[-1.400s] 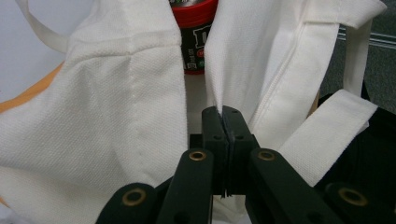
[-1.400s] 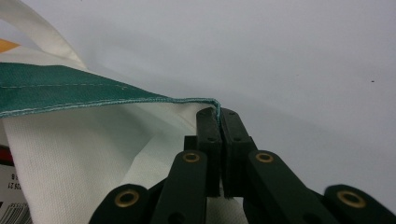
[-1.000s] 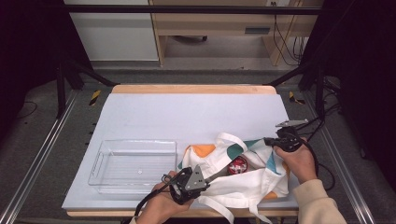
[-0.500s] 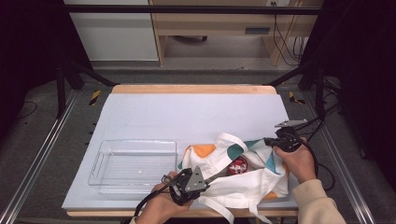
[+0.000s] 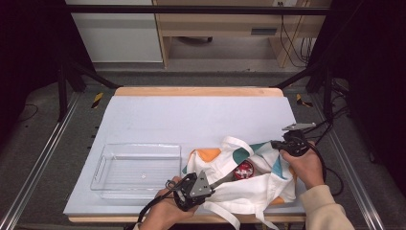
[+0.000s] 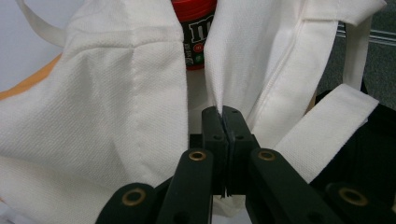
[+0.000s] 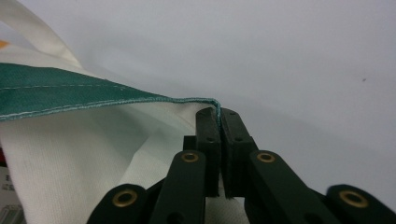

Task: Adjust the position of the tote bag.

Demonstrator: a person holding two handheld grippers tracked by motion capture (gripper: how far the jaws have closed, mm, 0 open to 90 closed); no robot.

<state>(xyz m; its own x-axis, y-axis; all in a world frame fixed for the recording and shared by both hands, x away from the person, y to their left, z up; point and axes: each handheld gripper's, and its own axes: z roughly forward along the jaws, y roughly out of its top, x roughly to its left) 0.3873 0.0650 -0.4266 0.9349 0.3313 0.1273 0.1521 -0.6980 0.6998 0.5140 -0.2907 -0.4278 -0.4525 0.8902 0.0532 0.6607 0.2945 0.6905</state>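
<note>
Black hand-held gripper (image 6: pixel 223 114) jaws, brass rivets, beige sleeve (image 5: pixel 325 211).

One tote bag (image 5: pixel 249 179), one candy jar (image 5: pixel 243 169), one clear tray (image 5: pixel 136 170).

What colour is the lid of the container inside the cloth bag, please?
Red; the lid shows best in the left gripper view, between the bag's white folds.

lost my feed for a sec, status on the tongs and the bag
Left tongs shut on tote bag fabric, right tongs shut on its green-edged rim. Red-lidded jar inside the bag. Clear tray off to the side, nothing blocking.
</note>
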